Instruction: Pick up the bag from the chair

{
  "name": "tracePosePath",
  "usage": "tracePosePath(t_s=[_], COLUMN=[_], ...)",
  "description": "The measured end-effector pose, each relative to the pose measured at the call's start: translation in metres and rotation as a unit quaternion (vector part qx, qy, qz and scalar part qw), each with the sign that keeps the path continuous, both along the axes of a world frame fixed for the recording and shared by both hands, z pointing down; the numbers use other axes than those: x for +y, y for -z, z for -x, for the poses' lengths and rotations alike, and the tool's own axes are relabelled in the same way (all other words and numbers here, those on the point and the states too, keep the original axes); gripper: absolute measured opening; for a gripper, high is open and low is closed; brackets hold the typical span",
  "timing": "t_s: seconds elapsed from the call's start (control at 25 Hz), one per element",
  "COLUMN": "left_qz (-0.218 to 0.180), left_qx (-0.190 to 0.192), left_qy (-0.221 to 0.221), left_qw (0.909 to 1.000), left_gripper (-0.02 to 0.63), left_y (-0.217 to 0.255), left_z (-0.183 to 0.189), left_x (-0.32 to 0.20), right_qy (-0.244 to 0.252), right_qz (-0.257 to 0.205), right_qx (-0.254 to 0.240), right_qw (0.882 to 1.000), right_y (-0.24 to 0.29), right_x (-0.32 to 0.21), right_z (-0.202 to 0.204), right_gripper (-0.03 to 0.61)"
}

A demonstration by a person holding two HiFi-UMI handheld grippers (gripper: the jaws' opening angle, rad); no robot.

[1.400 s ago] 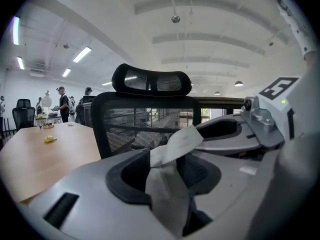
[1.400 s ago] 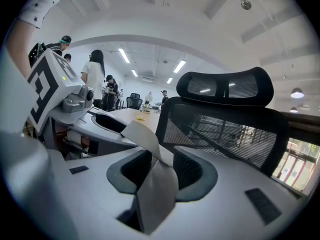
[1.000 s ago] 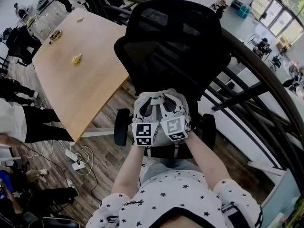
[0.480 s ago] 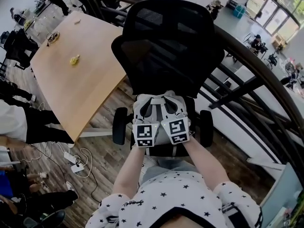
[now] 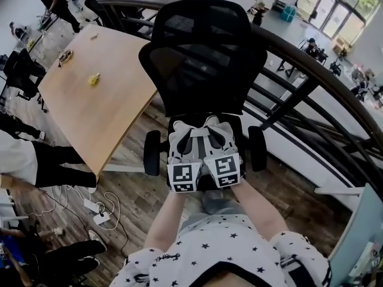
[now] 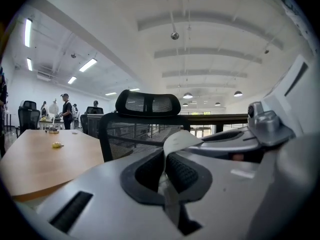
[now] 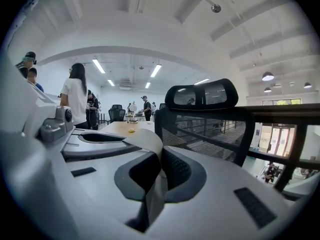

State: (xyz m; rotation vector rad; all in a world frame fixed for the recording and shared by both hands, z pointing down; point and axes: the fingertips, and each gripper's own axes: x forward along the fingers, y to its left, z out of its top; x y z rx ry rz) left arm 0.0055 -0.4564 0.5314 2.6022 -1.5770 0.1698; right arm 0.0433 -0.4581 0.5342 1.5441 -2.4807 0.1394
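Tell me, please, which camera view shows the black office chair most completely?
The head view: from above it shows the whole chair, with backrest, headrest and both armrests. The left and right gripper views show only its mesh backrest and headrest.

I see a black mesh chair [image 5: 203, 58], a light wood desk [image 5: 90, 106] and a grey-brown plank floor [image 5: 134, 187]. My left tool [image 6: 165, 171] and right tool [image 7: 159, 171] are pale grey with black pads and black-and-white square markers. The strap [image 6: 181, 140] is off-white. The person's shirt [image 5: 227, 244] is white with black stars.
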Motion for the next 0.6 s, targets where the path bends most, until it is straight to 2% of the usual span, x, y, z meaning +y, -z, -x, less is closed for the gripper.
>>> tracePosePath(t_s=[0.24, 0.6], left_qz=[-0.02, -0.039], left_qx=[0.0, 0.026], left_qy=[-0.013, -0.038], left_qw=[0.9997, 0.9982], left_gripper=[0.015, 0.014], left_y=[0.028, 0.054], left_z=[0.009, 0.02], left_x=[0.05, 0.135], right_qy=[-0.014, -0.041], right_qz=[-0.025, -0.054], right_qx=[-0.013, -0.013], right_qw=[1.0, 0.998], right_y=[0.028, 0.056], right_x=[0.049, 0.131], right_z=[0.01, 0.021], right_gripper=[-0.002, -0.002])
